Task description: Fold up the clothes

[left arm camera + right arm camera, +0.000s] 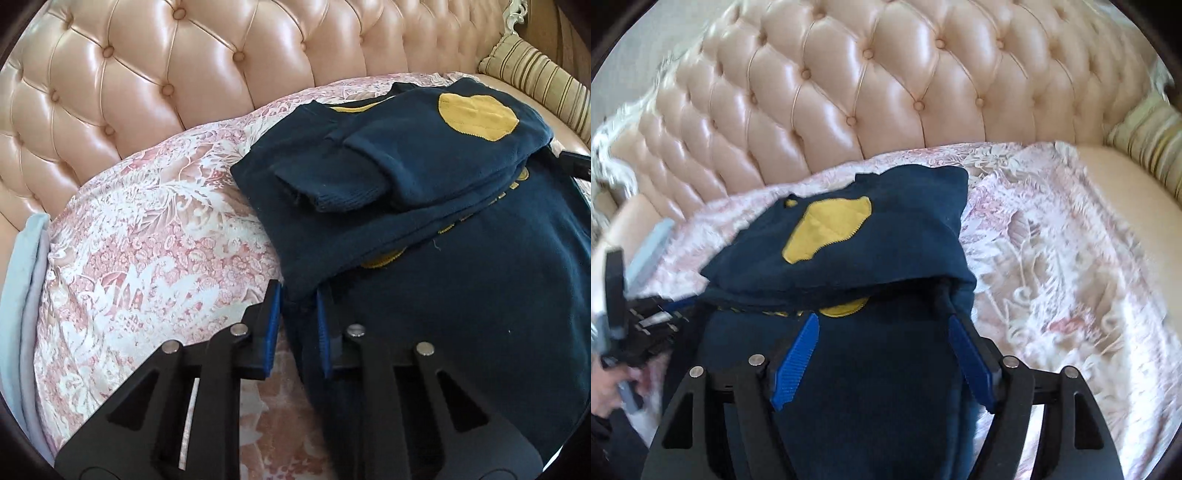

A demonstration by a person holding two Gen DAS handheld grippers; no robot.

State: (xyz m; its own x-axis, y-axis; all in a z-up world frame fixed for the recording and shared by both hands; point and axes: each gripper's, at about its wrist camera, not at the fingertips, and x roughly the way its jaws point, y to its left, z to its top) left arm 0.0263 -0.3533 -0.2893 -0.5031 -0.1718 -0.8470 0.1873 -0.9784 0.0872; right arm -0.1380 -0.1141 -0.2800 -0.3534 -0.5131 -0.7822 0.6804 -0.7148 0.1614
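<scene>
**Two grippers at the near hem of one sweater**

The navy sweater (461, 258) lies on the floral cover (147, 240), half folded, its long axis running toward 12 o'clock. The left gripper (297, 314) pinches its left edge with narrow fingers. The right gripper (882, 354) stands spread over the cloth, and probably grips nothing. The near hem is cut off; the right view is blurred.

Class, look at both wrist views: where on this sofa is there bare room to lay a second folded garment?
Free: the floral cover between the navy sweater and the pale blue cloth, and the stretch toward the striped cushion. Crowded: the middle, with the sweater and both grippers.
</scene>
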